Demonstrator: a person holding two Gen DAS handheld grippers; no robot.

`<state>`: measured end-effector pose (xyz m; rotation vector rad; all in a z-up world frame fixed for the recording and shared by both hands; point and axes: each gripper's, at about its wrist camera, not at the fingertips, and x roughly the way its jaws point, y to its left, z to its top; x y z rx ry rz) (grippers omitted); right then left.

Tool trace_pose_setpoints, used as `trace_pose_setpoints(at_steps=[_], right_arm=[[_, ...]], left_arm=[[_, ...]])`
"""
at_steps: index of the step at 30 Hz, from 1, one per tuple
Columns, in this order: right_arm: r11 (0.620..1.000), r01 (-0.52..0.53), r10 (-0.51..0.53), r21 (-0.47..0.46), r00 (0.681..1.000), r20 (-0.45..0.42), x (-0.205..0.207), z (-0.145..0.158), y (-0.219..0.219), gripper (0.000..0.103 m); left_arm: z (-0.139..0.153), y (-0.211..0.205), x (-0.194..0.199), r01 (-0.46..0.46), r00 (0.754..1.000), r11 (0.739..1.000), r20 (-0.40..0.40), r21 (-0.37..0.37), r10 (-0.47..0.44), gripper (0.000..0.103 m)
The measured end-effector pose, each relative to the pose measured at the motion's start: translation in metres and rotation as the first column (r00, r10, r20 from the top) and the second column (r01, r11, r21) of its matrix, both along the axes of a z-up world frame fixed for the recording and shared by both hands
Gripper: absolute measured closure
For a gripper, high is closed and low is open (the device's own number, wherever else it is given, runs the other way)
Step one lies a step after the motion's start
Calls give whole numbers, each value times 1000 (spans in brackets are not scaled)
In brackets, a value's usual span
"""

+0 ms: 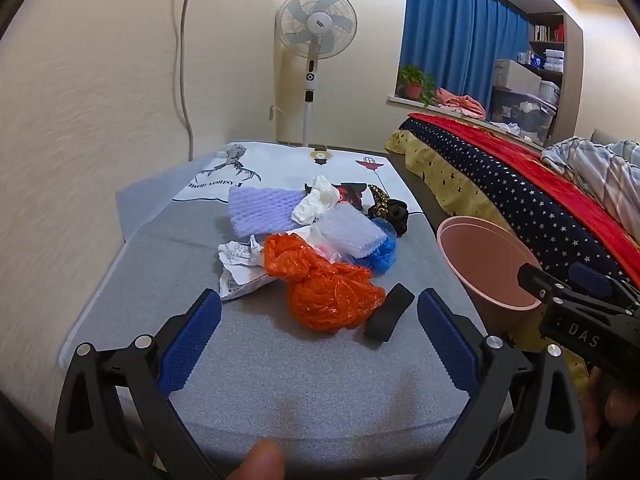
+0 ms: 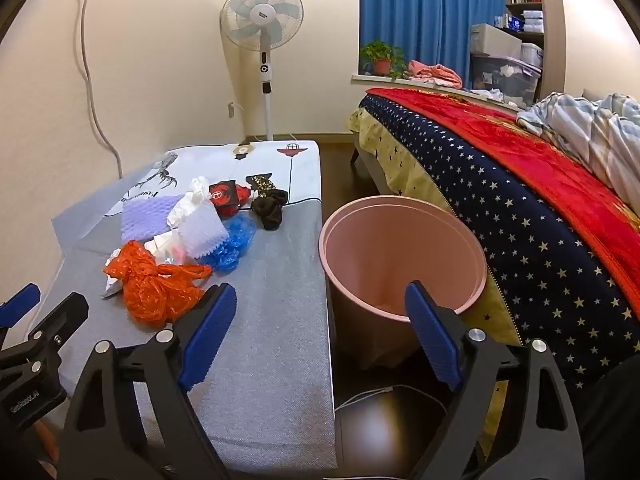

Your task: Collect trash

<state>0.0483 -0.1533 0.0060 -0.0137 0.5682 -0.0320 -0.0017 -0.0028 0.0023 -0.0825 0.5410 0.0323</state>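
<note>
A: Orange bag (image 1: 326,286) lies straight ahead of the left claw (image 1: 319,344), long axis running near-right to far-left on the surface (image 1: 280,380). Left is nearer.

B: Both wide open, empty. Right claw (image 2: 320,344) faces the pink bin (image 2: 404,256), beside the surface, nothing visible inside.

The surface (image 1: 280,360) wears a speckled grey cloth, white with printed drawings at its far end. On it lie an orange plastic bag (image 1: 324,284), a crumpled blue bag (image 1: 382,250), pale lilac foam netting (image 1: 260,210), white tissue (image 1: 316,202) and a black block (image 1: 388,312). The bin (image 2: 400,248) is pink. The bed (image 2: 520,216) shows a navy star-spotted cover under a red blanket. Blue curtains (image 2: 424,12) hang behind. Both claws are black with blue pads (image 1: 188,344).
</note>
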Motion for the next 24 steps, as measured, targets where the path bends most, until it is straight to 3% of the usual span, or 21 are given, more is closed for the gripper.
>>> trace_pose_setpoints(at_steps=[24], right_arm=[[1000, 0, 0, 4, 1000, -5, 1, 0, 1, 19]], left_arm=[[0, 0, 0, 0, 1000, 1000, 12, -4, 1, 8]])
